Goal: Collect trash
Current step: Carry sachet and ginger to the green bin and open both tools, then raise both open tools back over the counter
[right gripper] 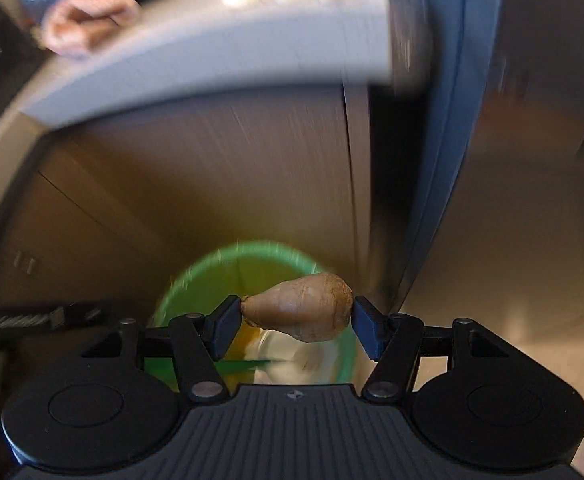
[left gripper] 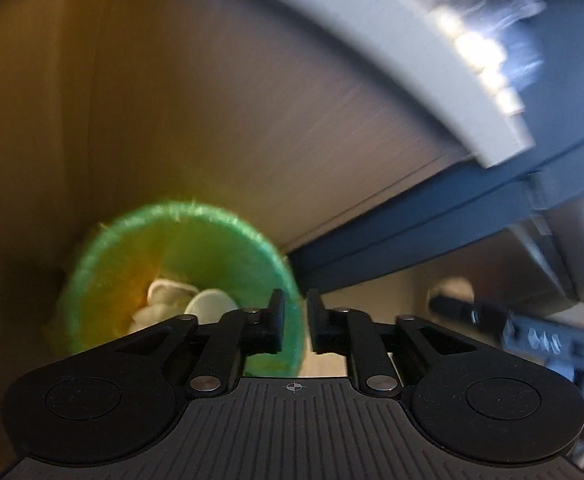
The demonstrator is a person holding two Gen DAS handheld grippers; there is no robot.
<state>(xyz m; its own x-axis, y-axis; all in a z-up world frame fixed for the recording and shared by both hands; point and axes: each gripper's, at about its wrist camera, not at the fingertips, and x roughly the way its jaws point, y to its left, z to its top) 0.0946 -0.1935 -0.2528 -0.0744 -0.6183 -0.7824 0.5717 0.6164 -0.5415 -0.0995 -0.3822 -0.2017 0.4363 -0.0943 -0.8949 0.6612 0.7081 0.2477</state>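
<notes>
Here the right hand-held gripper (right gripper: pixel 296 322) is seen clamped on a brown, knobbly root-like piece of trash (right gripper: pixel 302 306), which is pinched end to end between the two pads so that it hangs free and can be dropped by simply letting go. It is held directly over the green bin (right gripper: pixel 196 280), whose open mouth lies below and just behind it, and pale crumpled scraps (left gripper: pixel 172 300) can be made out at the bottom in the left wrist view. The left hand-held gripper (left gripper: pixel 296 320) is carried with its jaws a little apart and nothing between them; it is aimed at the bin rim, which suggests its load is already released. A grey table edge (right gripper: pixel 212 60) curves above, and a person's hand (right gripper: pixel 88 24) is glimpsed at the upper left. Both views are blurred.
</notes>
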